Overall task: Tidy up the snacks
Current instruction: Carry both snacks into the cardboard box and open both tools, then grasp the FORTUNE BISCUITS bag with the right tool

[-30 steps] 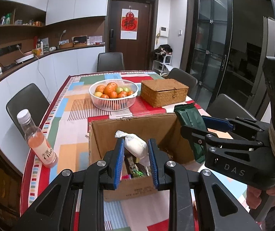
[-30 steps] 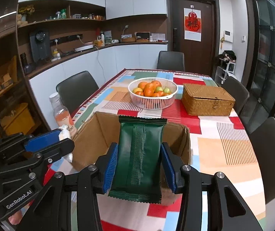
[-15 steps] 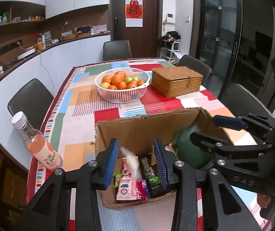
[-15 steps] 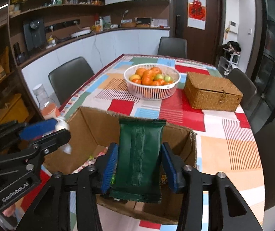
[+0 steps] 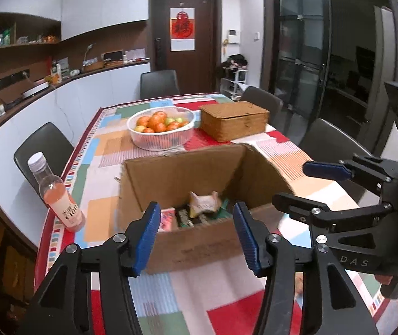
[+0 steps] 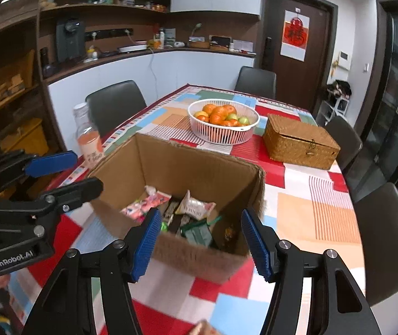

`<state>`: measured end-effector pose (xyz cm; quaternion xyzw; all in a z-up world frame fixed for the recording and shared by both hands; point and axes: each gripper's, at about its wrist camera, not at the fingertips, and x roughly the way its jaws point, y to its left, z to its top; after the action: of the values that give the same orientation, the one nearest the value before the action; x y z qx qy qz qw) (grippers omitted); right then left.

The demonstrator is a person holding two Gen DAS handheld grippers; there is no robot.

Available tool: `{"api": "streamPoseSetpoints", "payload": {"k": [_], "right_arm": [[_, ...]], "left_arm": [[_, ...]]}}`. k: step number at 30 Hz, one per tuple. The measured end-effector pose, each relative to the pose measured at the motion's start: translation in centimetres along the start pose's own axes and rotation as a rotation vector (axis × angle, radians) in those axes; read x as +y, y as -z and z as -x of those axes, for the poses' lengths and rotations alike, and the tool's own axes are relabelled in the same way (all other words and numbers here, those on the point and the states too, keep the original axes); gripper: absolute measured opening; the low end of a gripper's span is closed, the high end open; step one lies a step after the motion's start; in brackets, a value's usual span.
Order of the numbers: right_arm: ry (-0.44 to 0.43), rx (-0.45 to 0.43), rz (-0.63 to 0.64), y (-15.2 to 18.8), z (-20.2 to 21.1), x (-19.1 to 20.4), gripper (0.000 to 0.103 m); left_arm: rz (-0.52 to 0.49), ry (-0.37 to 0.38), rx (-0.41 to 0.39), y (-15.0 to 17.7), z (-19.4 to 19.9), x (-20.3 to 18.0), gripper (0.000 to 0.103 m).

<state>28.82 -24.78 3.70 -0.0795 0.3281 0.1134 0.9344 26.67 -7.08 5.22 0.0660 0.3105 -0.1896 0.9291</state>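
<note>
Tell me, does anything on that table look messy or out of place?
Only mildly. The snacks lie jumbled at odd angles inside the cardboard box, not in rows. The drink bottle stands close to the table's edge. Nothing looks spilled or broken.

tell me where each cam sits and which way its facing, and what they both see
Left wrist: on the left gripper, looking forward and down over the cardboard box; its own jaws, opening and empty, plus the right gripper at right.
Right wrist: on the right gripper, same heading from the box's other side; its own jaws, opening and empty, plus the left gripper at left.
Shared: box with snacks, pink drink bottle, fruit basket, wicker box, door.
</note>
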Motion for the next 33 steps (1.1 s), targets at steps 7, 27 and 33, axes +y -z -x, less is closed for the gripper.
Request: {"api": "streamPoseSetpoints", "payload": {"k": [7,27,33], "right_arm": [[-0.005,0.044,0.04,3.2,1.9,-0.5,0.061],[-0.039,0.339,0.108,12.4,-0.7,-2.1,0.061],[-0.06,0.402,0.116,13.9,-2.3,-2.2,0.061]], "left_arm": [[-0.019,0.03,0.044,2.4,0.6,-3.1,0.056],[-0.07,0.08,0.276,9.0,-3.4,-8.2,0.056],[-0.075,0.076,0.324,9.9,-4.9,-8.3,0.056]]}}
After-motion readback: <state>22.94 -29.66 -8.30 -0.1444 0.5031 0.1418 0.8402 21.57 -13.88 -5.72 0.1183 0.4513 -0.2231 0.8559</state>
